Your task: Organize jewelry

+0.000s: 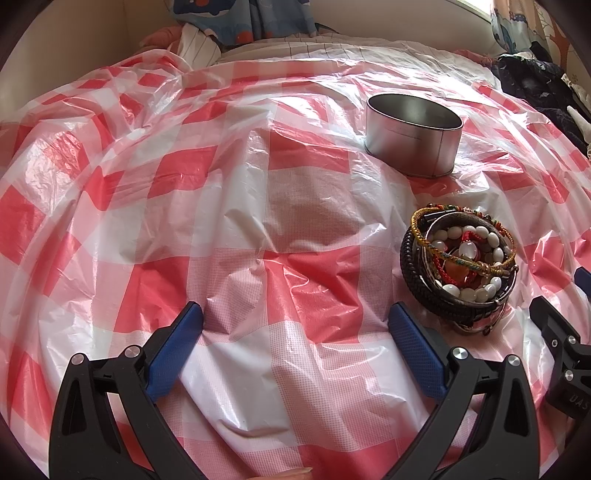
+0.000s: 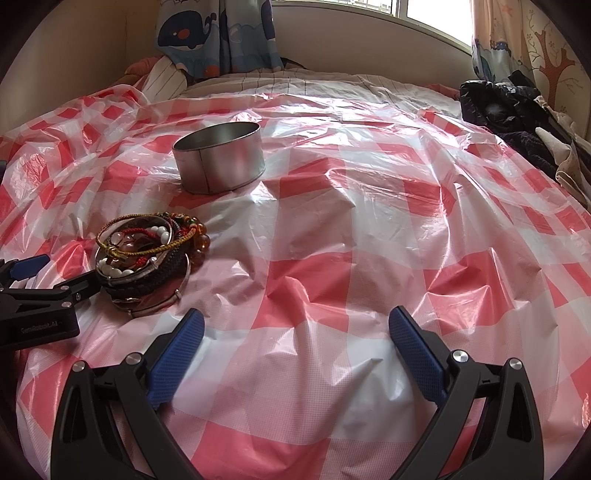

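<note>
A pile of bracelets (image 1: 460, 264), with white beads, red cord, a black braided band and metal bangles, lies on the red-and-white checked plastic sheet (image 1: 258, 206). It also shows in the right wrist view (image 2: 146, 254). A round empty metal tin (image 1: 413, 134) stands upright beyond the pile; it also shows in the right wrist view (image 2: 219, 157). My left gripper (image 1: 295, 317) is open and empty, just left of the pile. My right gripper (image 2: 295, 321) is open and empty, to the right of the pile. The two grippers flank the pile.
The sheet covers a bed. Dark clothes (image 2: 517, 118) lie at the right edge. A striped pillow (image 2: 166, 79) and whale-print curtain (image 2: 214, 33) are at the back by the wall and window.
</note>
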### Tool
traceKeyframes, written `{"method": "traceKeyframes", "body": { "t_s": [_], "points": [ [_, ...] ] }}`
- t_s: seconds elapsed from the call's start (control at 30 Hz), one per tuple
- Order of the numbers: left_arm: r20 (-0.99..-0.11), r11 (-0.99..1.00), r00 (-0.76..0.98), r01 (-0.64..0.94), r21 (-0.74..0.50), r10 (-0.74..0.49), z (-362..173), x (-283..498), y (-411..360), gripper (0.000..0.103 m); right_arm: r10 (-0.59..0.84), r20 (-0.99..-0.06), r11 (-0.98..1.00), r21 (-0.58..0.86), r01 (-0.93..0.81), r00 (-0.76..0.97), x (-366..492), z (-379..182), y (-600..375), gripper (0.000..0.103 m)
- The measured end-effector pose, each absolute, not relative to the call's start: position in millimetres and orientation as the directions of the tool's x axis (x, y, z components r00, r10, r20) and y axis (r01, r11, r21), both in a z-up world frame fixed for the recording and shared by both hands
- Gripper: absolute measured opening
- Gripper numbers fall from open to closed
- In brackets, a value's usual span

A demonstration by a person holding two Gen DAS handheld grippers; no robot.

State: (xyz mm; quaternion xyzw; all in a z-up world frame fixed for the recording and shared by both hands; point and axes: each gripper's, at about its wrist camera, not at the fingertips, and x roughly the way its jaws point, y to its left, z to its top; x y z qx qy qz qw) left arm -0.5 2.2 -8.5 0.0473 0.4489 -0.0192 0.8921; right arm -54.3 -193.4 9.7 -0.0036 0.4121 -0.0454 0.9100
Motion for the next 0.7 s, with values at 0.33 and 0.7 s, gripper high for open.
{"method": "traceKeyframes", "body": {
  "t_s": [0.33,0.7],
  "points": [
    [-0.803,0.995,0.595,0.077,0.066,0.007,-8.7,-0.4,2.9,0.097,-0.070,-0.746,0.997,-0.024,0.078,0.663,-54.7,11.2,-195.0,0.096],
    [-0.804,0.995,0.595,0.077,0.066,0.007,-8.0,0.6,2.7,0.097,-0.025,-0.729,0.997,0.032,0.070,0.684,-57.1,15.5,-197.6,0.096]
  ]
}}
